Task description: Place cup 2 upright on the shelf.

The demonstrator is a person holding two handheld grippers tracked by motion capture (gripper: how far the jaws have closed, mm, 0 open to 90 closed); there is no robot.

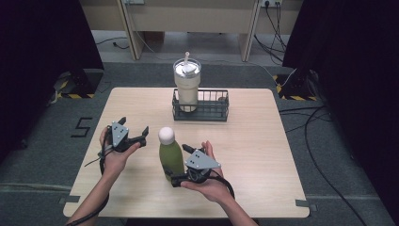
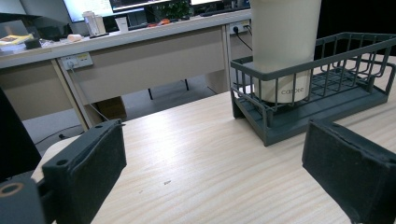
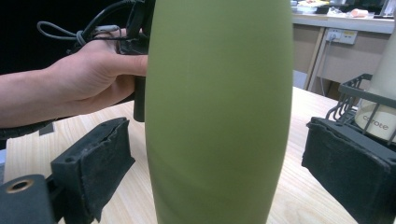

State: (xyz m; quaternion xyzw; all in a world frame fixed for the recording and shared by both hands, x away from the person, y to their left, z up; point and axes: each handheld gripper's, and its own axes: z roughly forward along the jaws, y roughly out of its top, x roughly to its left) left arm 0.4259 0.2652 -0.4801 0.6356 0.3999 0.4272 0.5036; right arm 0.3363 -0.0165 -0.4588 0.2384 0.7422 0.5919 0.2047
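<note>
Green bottle (image 1: pixel 171 157) with white round cap, upright on worktop (image 1: pixel 254 155), long axis vertical, standing directly between the fingers (image 3: pixel 95 163) of right gripper (image 1: pixel 181 164). Fingers spread, one each side of bottle body, gaps visible both sides in right gripper view, so not yet clamped, no contact seen. Bottle centred between them, slightly closer to the finger at left of that view. Right gripper low, near bottle's lower half, approaching side-on across the vertical axis. Probably set up for a straight squeeze; no reach needed, only closing. Left gripper (image 1: pixel 128 134) just beside bottle's other side, near cap height in high view, fingers (image 2: pixel 86 168) also released and holding nothing, aimed past the bottle toward wire basket (image 2: pixel 327 100) farther ahead. Pale tumbler (image 1: pixel 187 84) with straw standing in basket's left end, well apart from both sets of fingers. Right hand clearly the nearer one for the bottle. Risk judged: smooth curved body, could slip or tip if squeeze lands off-centre.
</note>
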